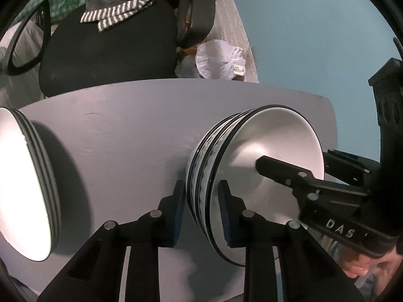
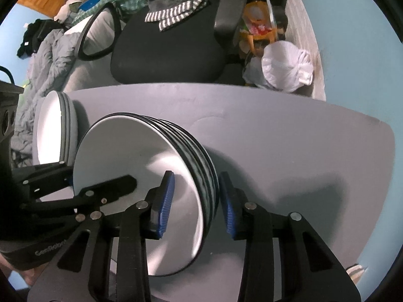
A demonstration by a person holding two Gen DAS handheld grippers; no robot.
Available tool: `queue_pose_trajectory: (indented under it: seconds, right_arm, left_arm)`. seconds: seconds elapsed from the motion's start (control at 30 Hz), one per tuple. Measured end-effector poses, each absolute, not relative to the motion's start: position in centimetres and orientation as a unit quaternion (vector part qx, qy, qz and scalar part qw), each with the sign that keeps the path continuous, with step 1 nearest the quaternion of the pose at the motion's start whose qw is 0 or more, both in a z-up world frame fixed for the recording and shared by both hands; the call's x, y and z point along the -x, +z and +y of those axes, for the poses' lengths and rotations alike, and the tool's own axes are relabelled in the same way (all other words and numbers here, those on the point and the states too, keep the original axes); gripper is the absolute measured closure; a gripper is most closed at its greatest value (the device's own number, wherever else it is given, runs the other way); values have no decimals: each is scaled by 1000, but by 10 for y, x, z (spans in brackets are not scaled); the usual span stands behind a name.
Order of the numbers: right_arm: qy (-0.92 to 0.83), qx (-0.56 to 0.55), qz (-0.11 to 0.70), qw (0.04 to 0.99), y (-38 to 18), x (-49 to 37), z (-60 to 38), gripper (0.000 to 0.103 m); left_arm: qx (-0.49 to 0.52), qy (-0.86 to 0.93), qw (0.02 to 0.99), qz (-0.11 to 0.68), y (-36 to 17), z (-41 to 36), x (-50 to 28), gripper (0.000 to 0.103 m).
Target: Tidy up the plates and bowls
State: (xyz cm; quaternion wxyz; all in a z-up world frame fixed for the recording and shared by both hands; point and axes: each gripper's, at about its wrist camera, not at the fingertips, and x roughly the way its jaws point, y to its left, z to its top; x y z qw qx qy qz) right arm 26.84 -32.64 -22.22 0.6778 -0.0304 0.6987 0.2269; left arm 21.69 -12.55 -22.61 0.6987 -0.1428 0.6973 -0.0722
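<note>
I hold the stack of bowls (image 1: 252, 176) from opposite sides so the nested rims stay aligned on the grey table (image 1: 121, 136). My left gripper (image 1: 201, 211) straddles the rim edge, jaws parted, one pad inside and one outside; contact looks likely, but I cannot tell if it grips. My right gripper (image 2: 196, 203) straddles the far rim likewise, jaws parted with a gap visible. The stack of plates (image 2: 55, 130) sits apart, beyond the left gripper, keeping the types sorted.
</note>
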Motion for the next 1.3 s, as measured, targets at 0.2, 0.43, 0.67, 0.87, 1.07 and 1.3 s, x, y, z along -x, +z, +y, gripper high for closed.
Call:
queue_pose_trajectory:
  seconds: [0.2,0.43,0.67,0.87,1.07,1.3]
  right_arm:
    - [230,9,706,670,-224,-254,-319,74]
    - [234,1,715,659,-228,-233,-295,77]
    - [227,0,716,660,-230,-224,-289,77]
    - [228,-12,725,649,-233,-225,-292,76]
    - [229,-13,733,640,-237,-222,-290,65]
    - [228,-2,733,642,-236,-222,-284,65]
  left_arm:
    - [122,-72,698,702,-225,-109,-200,82]
    - [126,-66,690,709,-228,-84,-172,82]
    - [171,-76,681,708,-236,-69,-164,78]
    - [144,-74,689,706,-237,-67,-164,66]
    - [162,-83,680,710,-244,-64,-166,66]
    - [150,-104,692,698,-243,-70,-165,77]
